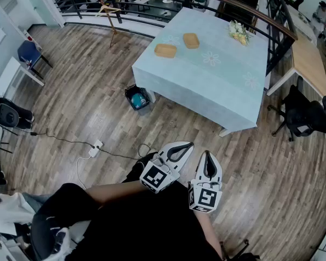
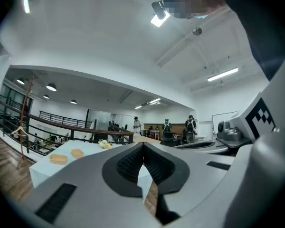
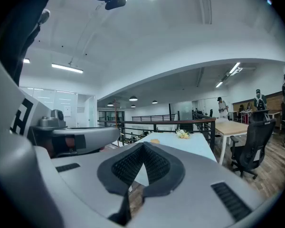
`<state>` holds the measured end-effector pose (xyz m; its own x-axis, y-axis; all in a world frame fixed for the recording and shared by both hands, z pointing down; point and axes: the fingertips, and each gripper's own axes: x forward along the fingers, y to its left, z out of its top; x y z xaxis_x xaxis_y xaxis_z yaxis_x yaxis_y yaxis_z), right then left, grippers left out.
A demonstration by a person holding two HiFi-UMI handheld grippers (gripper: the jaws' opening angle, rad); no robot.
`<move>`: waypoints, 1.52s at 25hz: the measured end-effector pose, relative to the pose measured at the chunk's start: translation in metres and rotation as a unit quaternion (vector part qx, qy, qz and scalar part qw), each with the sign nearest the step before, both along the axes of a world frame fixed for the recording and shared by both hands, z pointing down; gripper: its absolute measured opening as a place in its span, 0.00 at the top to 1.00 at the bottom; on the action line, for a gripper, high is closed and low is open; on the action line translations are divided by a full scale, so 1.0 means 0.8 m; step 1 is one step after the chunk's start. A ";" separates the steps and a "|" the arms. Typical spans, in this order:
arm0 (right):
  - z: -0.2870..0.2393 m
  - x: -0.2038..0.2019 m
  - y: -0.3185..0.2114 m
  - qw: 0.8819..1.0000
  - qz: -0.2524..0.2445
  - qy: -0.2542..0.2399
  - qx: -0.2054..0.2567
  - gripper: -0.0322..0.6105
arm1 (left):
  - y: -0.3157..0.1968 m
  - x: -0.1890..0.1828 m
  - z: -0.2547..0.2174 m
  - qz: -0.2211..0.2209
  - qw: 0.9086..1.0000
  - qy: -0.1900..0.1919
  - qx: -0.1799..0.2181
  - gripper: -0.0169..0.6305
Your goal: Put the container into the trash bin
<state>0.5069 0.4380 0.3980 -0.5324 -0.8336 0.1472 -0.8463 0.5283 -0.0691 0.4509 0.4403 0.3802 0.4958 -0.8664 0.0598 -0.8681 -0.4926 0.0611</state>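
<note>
The left gripper [image 1: 188, 145] and the right gripper [image 1: 207, 153] are side by side, close to the person's body. Each one has its jaws pressed together, with nothing between them. From the grippers, the table [image 1: 223, 86] with a light blue cloth lies at 12 o'clock. On its far part rest two flat tan containers, the left container [image 1: 165, 50] and the right container [image 1: 190, 40], near each other but apart. The trash bin [image 1: 137, 98] stands on the wooden floor at 11 o'clock, just beside the table's corner.

Open-plan room, wood-plank floor [image 1: 70, 91].
I see a railing [image 1: 76, 4] behind the pale-blue table [image 1: 223, 86], a black office chair [image 1: 304, 118] right of it, strip lights [image 2: 222, 74] overhead.
</note>
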 end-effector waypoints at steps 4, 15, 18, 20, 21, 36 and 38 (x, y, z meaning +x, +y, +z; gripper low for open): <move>0.010 -0.004 -0.003 1.000 -0.001 -0.002 -0.008 0.90 | -0.004 -0.003 0.008 -0.002 1.000 0.011 -0.001 0.95; 0.028 -0.011 -0.056 0.999 0.024 -0.026 -0.027 0.89 | -0.055 -0.022 0.027 0.012 0.999 0.025 -0.016 0.95; 0.033 -0.019 -0.085 0.999 0.026 -0.028 -0.030 0.89 | -0.083 -0.028 0.028 0.015 0.999 0.038 -0.012 0.95; 0.036 -0.032 -0.108 0.999 0.020 -0.023 -0.031 0.89 | -0.105 -0.036 0.030 0.020 0.999 0.034 -0.014 0.95; 0.037 -0.040 -0.121 0.999 0.016 -0.020 -0.032 0.89 | -0.117 -0.042 0.032 0.022 0.999 0.033 -0.016 0.95; 0.034 -0.171 -0.352 0.998 0.005 0.019 -0.061 0.89 | -0.343 -0.200 0.036 0.012 0.997 0.065 -0.040 0.95; 0.033 -0.196 -0.374 0.998 -0.001 0.020 -0.060 0.89 | -0.364 -0.220 0.033 0.015 0.997 0.058 -0.040 0.95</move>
<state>0.3500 0.1386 0.4241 -0.5265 -0.8073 0.2665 -0.8481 0.5207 -0.0982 0.2747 0.1488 0.4065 0.5290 -0.8459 0.0683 -0.8380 -0.5079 0.1995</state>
